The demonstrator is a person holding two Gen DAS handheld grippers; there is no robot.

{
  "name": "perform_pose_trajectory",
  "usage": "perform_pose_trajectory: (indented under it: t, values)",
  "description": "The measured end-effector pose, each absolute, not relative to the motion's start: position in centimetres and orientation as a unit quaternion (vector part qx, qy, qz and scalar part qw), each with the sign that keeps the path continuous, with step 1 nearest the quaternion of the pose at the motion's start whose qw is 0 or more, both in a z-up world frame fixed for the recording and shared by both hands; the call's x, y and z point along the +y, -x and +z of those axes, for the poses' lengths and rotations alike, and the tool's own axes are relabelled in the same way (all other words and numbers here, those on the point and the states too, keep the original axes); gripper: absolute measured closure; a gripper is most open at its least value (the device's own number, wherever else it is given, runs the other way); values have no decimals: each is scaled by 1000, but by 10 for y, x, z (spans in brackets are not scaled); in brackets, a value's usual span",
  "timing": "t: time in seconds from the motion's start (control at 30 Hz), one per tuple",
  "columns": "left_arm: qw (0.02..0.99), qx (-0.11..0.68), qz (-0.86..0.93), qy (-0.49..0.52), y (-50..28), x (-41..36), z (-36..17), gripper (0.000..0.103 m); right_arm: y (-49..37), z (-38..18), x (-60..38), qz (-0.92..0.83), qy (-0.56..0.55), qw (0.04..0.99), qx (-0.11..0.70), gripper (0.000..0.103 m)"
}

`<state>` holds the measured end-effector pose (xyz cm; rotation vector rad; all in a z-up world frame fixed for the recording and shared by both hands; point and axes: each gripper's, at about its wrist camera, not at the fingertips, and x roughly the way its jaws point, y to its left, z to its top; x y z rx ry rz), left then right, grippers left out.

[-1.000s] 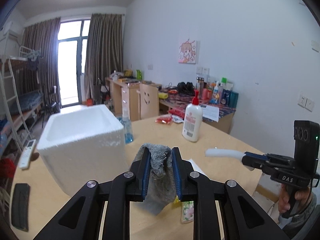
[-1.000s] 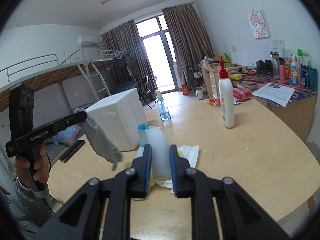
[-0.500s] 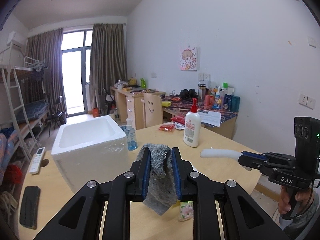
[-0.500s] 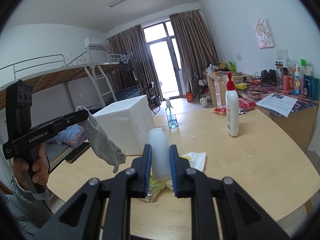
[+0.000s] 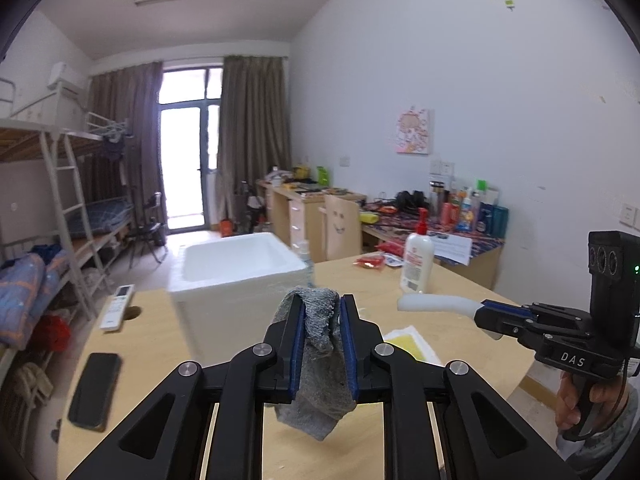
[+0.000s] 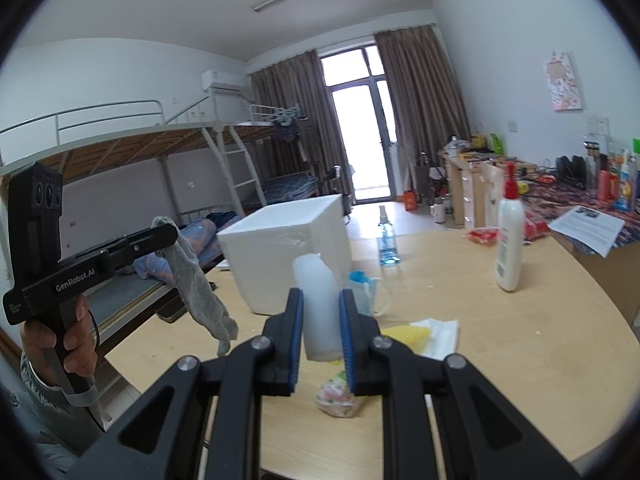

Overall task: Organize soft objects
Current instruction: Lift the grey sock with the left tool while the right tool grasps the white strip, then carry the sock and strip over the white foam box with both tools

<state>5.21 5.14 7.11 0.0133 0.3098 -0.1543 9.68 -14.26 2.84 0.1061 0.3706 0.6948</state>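
— So where's the sock [image 5: 320, 356] right now?

— Pinched in the left gripper [image 5: 320, 344], up off the table [image 5: 460, 304]. Its top bunches above the pads and the rest hangs straight down, so its long axis is vertical. The jaws are closing a touch tighter on it.

— And the box [image 5: 236, 276]?

— Dead ahead of the left gripper and a little lower, its open top facing up. That's the relation that matters: the sock has to travel forward over the near rim, then drop. The left hand [image 6: 60, 340] is plainly the nearer one; from the right wrist view the box sits ahead and to the left.

— What's the right one doing?

— The right gripper [image 6: 320, 320] is clamped on a white squishy bottle [image 6: 316, 304], also held in the air, pointing across toward the left gripper's side.

— Anything in the box already?

— What I can see of the inside looks bare white, but the bottom is hidden by the near wall, so I can't say for sure.

— And what's left on the table?

— A yellow sponge [image 6: 408, 332] on a tissue [image 6: 440, 338], a flowered packet [image 6: 338, 396] and a blue mask [image 6: 362, 288], all near the right gripper. I'd guess those go next.
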Motion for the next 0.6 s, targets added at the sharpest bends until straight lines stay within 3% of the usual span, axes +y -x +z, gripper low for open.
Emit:
perform_pose_trajectory:
  t: [0.6]
  values:
    - [987,162,1,15,-31,95,62,90,-107,32,-88,410,-23,893,185,82]
